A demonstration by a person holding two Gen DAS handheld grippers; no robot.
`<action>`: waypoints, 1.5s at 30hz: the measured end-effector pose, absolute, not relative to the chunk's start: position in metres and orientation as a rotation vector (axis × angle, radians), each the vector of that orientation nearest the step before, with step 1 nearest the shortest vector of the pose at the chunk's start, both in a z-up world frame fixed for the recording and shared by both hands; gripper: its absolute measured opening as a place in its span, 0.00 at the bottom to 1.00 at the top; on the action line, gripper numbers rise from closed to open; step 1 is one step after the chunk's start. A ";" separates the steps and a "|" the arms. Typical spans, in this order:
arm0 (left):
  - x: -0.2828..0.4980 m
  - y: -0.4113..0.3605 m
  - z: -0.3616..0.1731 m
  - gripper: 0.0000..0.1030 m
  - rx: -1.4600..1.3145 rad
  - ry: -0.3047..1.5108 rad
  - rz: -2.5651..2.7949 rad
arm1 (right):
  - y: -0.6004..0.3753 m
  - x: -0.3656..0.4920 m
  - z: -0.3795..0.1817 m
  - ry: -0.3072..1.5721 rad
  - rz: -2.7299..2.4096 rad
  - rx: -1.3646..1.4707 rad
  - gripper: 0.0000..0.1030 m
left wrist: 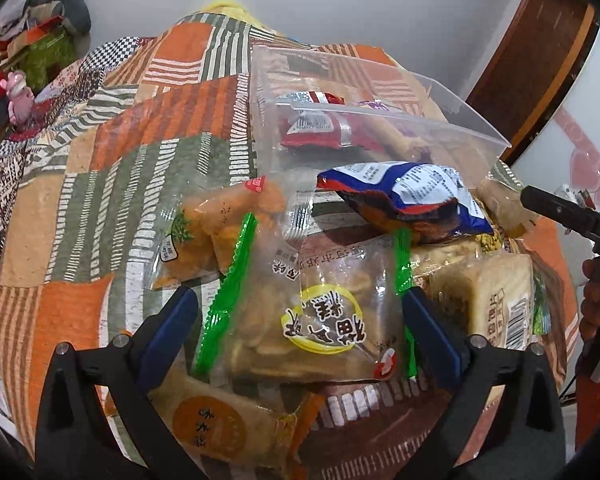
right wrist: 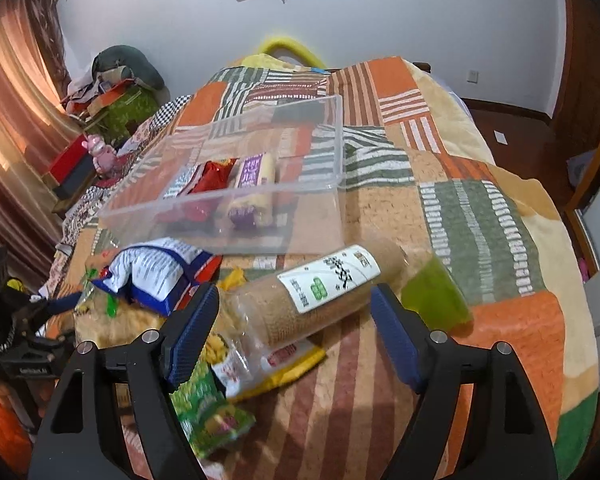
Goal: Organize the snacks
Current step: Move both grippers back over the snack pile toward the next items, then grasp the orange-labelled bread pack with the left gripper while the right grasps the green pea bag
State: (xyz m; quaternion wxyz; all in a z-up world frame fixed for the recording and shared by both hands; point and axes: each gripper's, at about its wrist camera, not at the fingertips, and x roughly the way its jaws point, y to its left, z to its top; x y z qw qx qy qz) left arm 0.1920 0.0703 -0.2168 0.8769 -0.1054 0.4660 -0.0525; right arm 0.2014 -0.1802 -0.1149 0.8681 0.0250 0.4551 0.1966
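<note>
In the left wrist view my left gripper (left wrist: 300, 300) stands open wide over a clear packet of biscuits (left wrist: 312, 320) with green edges and a yellow round label; the pads flank it without pressing. A blue-and-white bag (left wrist: 412, 196) lies just beyond. In the right wrist view my right gripper (right wrist: 296, 294) is open around a brown roll snack (right wrist: 320, 292) with a white label, its pads clear of the wrapper. Behind both stands a clear plastic bin (left wrist: 400, 120) (right wrist: 300, 188) holding a red packet (left wrist: 316, 128) and a purple-labelled roll (right wrist: 252, 184).
Everything lies on a patchwork blanket (right wrist: 480, 220) in orange, green and beige. More packets crowd the pile: orange crackers (left wrist: 216, 232), an orange-label packet (left wrist: 212, 428), a toast packet (left wrist: 492, 300), a green packet (right wrist: 208, 408). Clutter and a pink toy (right wrist: 100, 156) sit at the left.
</note>
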 end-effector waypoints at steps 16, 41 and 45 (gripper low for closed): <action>0.174 0.087 -0.193 1.00 -0.165 0.952 -0.077 | -0.192 0.186 -0.119 0.990 0.415 0.055 0.73; 0.161 0.098 -0.241 0.98 -0.099 1.026 -0.054 | -0.141 0.148 -0.138 1.047 0.566 -0.086 0.69; 0.156 0.097 -0.236 0.73 -0.082 1.011 -0.064 | -0.141 0.142 -0.140 1.056 0.614 -0.093 0.42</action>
